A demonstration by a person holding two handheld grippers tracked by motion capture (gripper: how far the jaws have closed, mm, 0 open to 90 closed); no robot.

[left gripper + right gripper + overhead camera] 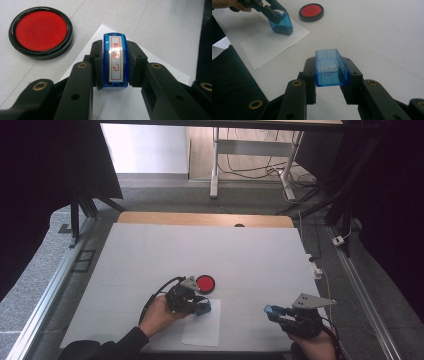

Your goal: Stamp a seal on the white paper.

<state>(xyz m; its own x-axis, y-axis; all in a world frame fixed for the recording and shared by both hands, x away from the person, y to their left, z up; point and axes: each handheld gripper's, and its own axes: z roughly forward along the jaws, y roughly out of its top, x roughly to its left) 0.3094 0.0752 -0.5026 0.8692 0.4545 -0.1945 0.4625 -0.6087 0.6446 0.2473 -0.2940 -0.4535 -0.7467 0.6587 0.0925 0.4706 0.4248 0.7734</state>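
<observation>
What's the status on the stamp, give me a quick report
Left tongs shut on blue stamp, pressed down on paper sheet. Right tongs shut on clear blue cap. Red ink pad beside the paper, nothing blocking.

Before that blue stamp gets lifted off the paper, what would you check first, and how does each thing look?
1. Left gripper clamps the stamp on both sides: ok.
2. Stamp stands over the paper sheet, not the bare table: ok.
3. Stamp base pressed flat on the sheet: cannot tell; in the right gripper view it looks tilted.
4. Right gripper holds the blue cap clear of the sheet: ok.
5. Red ink pad uncovered, beside the sheet: ok.
6. A print left on the paper: cannot tell, the stamp hides it.
</observation>
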